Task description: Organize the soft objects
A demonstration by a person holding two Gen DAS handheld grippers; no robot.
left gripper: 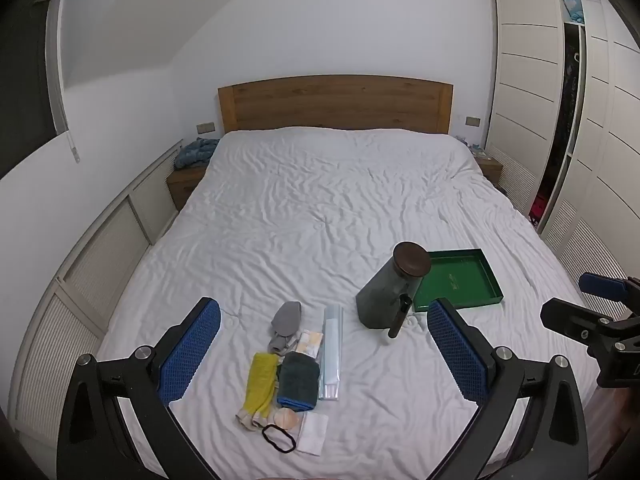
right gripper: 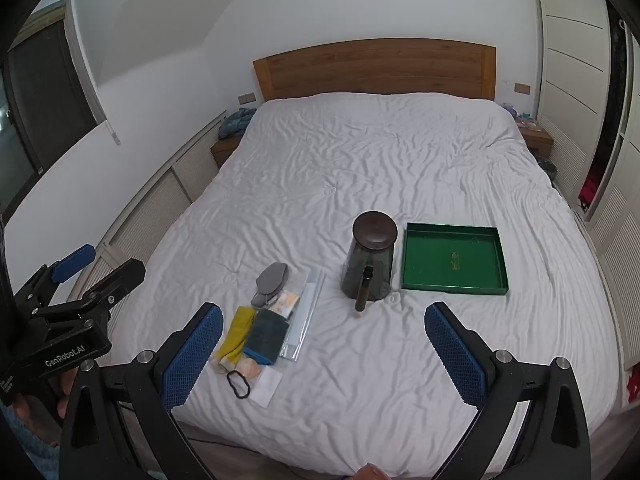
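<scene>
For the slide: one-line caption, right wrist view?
Open right gripper above white bed; soft-item pile left, lidded jar and empty green tray ahead.

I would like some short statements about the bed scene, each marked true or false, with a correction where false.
1. The green tray has nothing in it. True.
2. The dark jar lies on its side. False: it stands upright, lid on.
3. The black hair tie lies in the tray. False: it lies on the white sheet beside the yellow cloth.
4. Both the left gripper and the right gripper are open and hold nothing. True.
</scene>
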